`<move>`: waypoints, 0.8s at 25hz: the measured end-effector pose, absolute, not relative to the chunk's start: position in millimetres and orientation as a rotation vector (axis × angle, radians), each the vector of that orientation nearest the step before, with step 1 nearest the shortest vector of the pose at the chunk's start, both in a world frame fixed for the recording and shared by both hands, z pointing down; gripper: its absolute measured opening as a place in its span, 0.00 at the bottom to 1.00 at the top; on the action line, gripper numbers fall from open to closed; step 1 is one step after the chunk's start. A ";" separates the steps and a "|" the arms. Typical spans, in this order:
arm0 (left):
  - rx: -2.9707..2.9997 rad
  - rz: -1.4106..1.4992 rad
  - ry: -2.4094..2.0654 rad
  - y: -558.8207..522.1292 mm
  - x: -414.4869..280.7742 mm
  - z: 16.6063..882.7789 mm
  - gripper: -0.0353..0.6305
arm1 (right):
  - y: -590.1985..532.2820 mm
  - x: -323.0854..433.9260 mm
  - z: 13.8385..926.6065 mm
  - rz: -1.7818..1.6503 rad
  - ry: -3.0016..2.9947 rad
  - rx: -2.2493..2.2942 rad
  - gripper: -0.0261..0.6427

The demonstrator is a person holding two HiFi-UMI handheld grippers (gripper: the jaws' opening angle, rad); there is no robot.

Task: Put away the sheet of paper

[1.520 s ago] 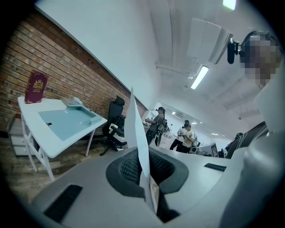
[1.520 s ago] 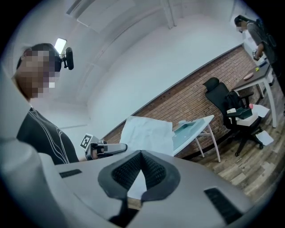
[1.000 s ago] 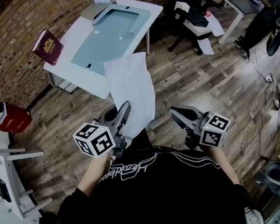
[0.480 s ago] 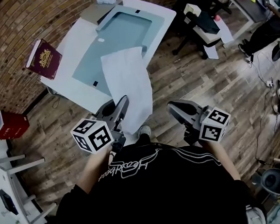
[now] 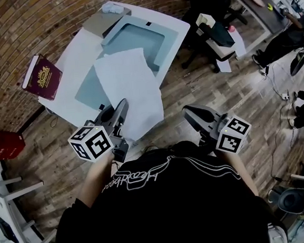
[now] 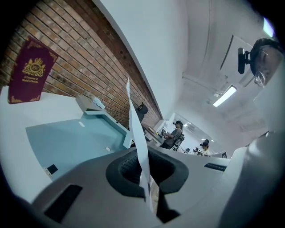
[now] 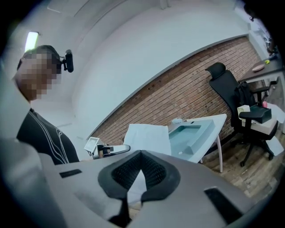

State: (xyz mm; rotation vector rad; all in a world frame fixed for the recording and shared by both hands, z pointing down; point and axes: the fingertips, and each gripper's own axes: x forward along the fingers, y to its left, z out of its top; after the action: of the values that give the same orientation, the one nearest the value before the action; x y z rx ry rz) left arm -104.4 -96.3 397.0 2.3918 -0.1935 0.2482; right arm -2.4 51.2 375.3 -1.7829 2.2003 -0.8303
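A white sheet of paper (image 5: pixel 128 91) hangs upright from my left gripper (image 5: pixel 120 108), which is shut on its lower edge. The sheet leans over the near edge of the white table (image 5: pixel 72 59) and covers part of the light blue mat (image 5: pixel 137 37). In the left gripper view the paper (image 6: pixel 135 120) stands edge-on, pinched between the dark pads (image 6: pixel 127 171). My right gripper (image 5: pixel 189 112) is shut with nothing in it, held level to the right of the sheet and apart from it. The right gripper view shows the paper (image 7: pixel 149 138) beyond its closed jaws.
A maroon book (image 5: pixel 42 77) lies on the table's left part. A grey flat case (image 5: pixel 102 21) sits at its far end. A black office chair (image 5: pixel 213 31) with items on it stands right of the table. A red box (image 5: pixel 5 144) sits on the wooden floor at left.
The table has come closer and the view has shifted left. My left gripper has carried the sheet forward, so it now overlaps the table and mat. The right gripper has barely moved.
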 end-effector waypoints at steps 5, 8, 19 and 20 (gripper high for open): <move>2.365 0.236 -0.292 -119.9 -90.8 403.5 0.10 | 28.9 21.9 389.7 -0.878 2.218 -1.704 0.04; 2.332 0.234 -0.381 -133.1 -83.7 411.3 0.10 | 4.5 39.1 399.0 -0.929 2.255 -1.608 0.04; 2.174 0.195 -0.741 -174.2 -56.1 431.3 0.10 | -88.7 107.8 404.5 -1.009 2.494 -1.277 0.04; 2.165 0.189 -0.771 -176.8 -54.6 431.9 0.10 | -93.0 112.3 404.9 -1.014 2.509 -1.250 0.04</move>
State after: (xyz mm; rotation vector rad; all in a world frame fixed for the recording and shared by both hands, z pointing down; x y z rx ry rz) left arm -54.6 -176.8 431.9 2.1647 -0.7710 0.1892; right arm 112.3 -93.0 404.9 -1.2500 2.5091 -1.0135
